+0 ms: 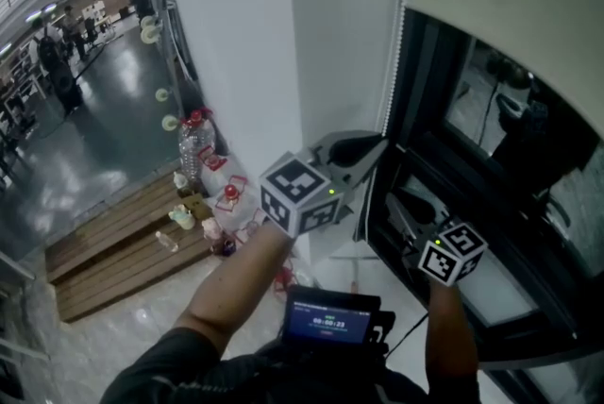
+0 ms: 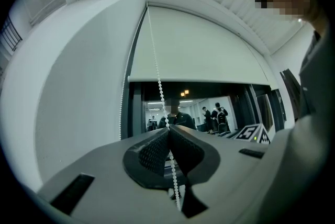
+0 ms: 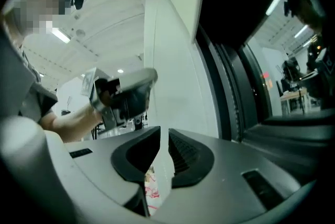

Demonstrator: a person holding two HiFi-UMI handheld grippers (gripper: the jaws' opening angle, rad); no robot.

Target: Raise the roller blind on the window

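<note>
Pinching the bead chain between fingers pressed tightly together, our left gripper holds it at the left edge of the window, just beside the white wall. Our right gripper sits to its right, close to the dark window frame, its fingers slightly apart with nothing between them. The roller blind covers the window's upper part, and we see bare glass below its bottom edge.

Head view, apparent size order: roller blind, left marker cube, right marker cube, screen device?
1. roller blind
2. left marker cube and screen device, about alike
3. right marker cube, maybe just farther away
</note>
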